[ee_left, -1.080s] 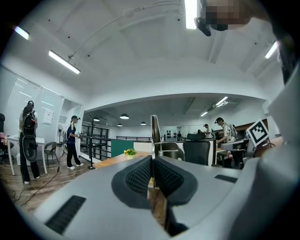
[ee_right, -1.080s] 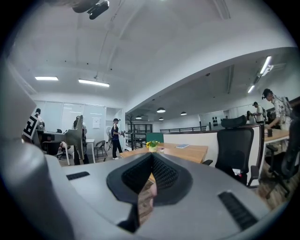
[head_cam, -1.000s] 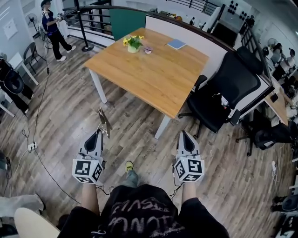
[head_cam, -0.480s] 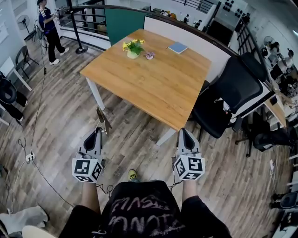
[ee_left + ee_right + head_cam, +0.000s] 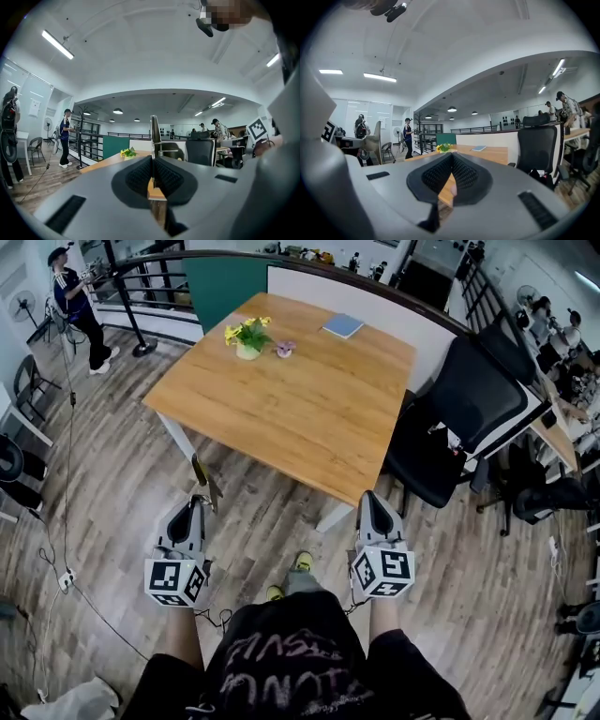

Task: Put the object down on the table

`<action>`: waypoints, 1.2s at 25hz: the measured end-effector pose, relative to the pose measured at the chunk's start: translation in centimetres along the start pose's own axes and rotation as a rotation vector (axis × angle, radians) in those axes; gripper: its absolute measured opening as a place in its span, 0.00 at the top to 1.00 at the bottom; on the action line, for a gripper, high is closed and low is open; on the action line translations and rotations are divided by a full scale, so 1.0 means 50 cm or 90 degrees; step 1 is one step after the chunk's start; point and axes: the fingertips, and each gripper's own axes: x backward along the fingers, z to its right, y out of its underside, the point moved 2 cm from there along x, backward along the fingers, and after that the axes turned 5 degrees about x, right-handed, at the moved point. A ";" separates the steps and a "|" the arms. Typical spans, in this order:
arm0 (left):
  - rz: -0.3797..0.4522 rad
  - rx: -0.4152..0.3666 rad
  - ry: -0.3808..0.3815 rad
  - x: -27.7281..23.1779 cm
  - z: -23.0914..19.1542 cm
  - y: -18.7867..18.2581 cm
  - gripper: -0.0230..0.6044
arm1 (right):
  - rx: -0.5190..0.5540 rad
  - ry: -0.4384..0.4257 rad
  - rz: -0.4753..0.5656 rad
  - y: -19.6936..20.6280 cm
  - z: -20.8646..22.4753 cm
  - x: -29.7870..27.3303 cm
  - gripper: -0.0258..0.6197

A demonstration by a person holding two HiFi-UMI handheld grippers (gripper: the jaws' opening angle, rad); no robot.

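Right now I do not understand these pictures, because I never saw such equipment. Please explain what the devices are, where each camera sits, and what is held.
No robot: a person holds one hand-held gripper in each hand. The wide picture comes from a camera on the person's head, looking down; the other two come from cameras riding on the hand-held grippers. The left hand-held gripper is shut on a thin flat object; I cannot tell what it is. The right hand-held gripper is shut and empty. Ahead stands a wooden table with a flower pot, a blue notebook and a small purple item.
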 end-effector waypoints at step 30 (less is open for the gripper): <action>-0.101 -0.104 0.054 -0.618 -0.015 0.023 0.94 | -0.019 -0.011 0.047 -0.029 0.226 -0.461 0.95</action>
